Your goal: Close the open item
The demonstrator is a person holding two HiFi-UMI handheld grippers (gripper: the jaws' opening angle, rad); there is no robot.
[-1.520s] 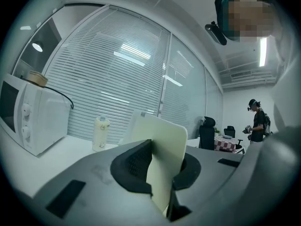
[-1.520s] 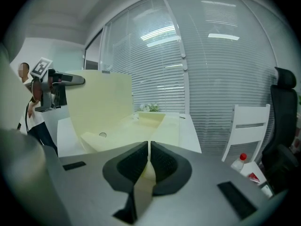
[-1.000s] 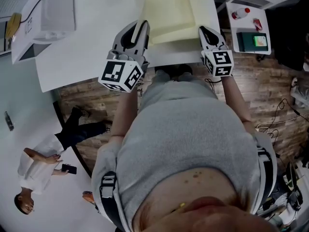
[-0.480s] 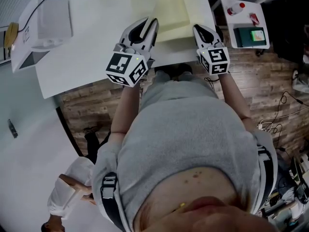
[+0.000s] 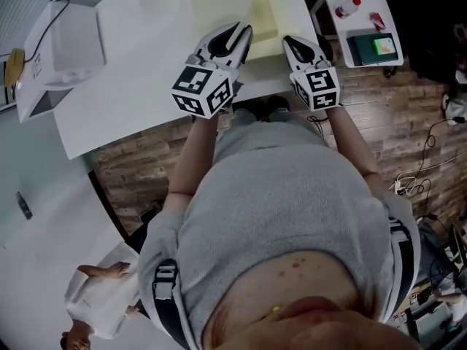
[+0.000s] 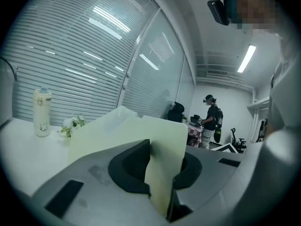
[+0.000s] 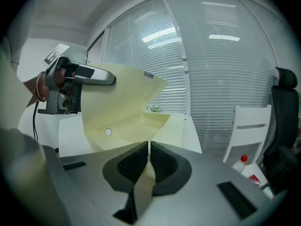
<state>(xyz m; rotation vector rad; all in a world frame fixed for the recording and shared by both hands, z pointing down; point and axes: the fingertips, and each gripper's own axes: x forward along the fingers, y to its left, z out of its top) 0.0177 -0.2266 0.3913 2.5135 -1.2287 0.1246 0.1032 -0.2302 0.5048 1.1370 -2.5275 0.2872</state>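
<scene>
A pale yellow box (image 5: 257, 6) lies open on the white table (image 5: 131, 71). In the head view my left gripper (image 5: 241, 32) is at the box's near left edge and my right gripper (image 5: 287, 42) at its near right edge. The left gripper view has the raised yellow lid flap (image 6: 160, 131) standing between my left gripper's (image 6: 162, 160) pads; the jaws are opening slightly, though the pads still touch it. My right gripper (image 7: 148, 147) is shut on a thin yellow edge. Beyond it the lid (image 7: 117, 93) curves up over the box's inside (image 7: 157, 122).
A white device (image 5: 66, 35) sits on the table's left. A small side table (image 5: 365, 28) with a red-capped bottle (image 5: 349, 7) stands right. A white bottle (image 6: 41, 112) and flowers (image 6: 70, 124) stand by the window. A white chair (image 7: 251, 126) stands right. A person (image 5: 95, 297) stands nearby.
Both grippers have moved forward over the table's edge and closer together, with the yellow flap between them. The person on the floor at the left has walked toward the lower left.
</scene>
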